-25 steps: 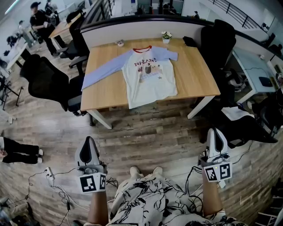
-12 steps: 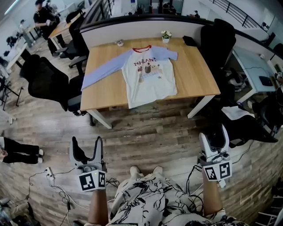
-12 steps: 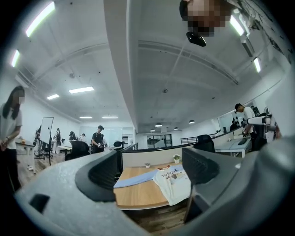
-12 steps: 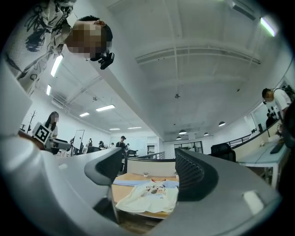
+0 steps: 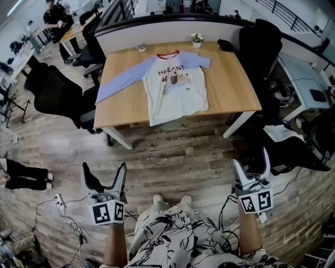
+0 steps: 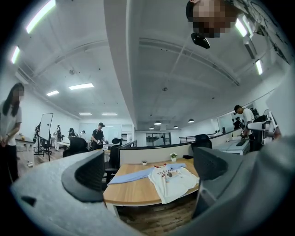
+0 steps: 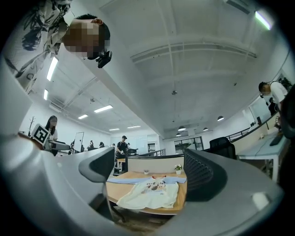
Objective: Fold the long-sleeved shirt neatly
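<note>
A long-sleeved shirt with a white printed body, red collar and blue sleeves lies flat on the wooden table. One sleeve stretches to the table's left edge. Both grippers hang over the floor, well short of the table. My left gripper and right gripper are open; their jaws have just been opening, with nothing between them. The left gripper view frames the shirt far off between its fingers. The right gripper view also shows the shirt beyond its fingers.
Black office chairs stand left and right of the table. A small potted plant and a black object sit at its far edge. Cables lie on the wood floor. People stand at the back left.
Both grippers went from shut to wide open. The hands stayed almost where they were, low over the floor.
</note>
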The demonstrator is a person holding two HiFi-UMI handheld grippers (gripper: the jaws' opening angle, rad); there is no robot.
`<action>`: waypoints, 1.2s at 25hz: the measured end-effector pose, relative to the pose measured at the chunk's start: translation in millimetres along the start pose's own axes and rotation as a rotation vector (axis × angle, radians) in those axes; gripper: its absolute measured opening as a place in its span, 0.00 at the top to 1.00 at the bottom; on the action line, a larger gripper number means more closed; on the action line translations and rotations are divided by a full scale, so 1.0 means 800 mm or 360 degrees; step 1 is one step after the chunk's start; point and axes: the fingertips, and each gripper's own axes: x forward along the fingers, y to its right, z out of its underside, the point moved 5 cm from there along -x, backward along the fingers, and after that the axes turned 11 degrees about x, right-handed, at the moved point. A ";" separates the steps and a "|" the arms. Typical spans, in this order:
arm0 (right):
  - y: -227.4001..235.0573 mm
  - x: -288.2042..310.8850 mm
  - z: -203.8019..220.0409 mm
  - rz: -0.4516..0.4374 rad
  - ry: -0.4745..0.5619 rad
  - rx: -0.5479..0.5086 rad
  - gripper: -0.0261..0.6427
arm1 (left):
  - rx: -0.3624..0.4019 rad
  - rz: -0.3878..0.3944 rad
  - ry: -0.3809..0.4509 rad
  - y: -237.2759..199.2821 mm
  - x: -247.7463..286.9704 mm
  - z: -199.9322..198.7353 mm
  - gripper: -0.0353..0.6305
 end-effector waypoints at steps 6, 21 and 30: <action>0.040 -0.014 0.004 -0.0025 -0.0036 0.0011 0.27 | 0.0024 -0.0035 -0.0033 0.040 -0.005 0.002 0.06; 0.114 0.064 0.021 0.0080 -0.0081 -0.0036 0.27 | -0.0009 0.0038 -0.0040 0.065 0.138 0.041 0.06; 0.162 0.256 0.037 0.0217 -0.0043 -0.0085 0.27 | -0.0038 0.0130 -0.0002 0.008 0.374 0.071 0.06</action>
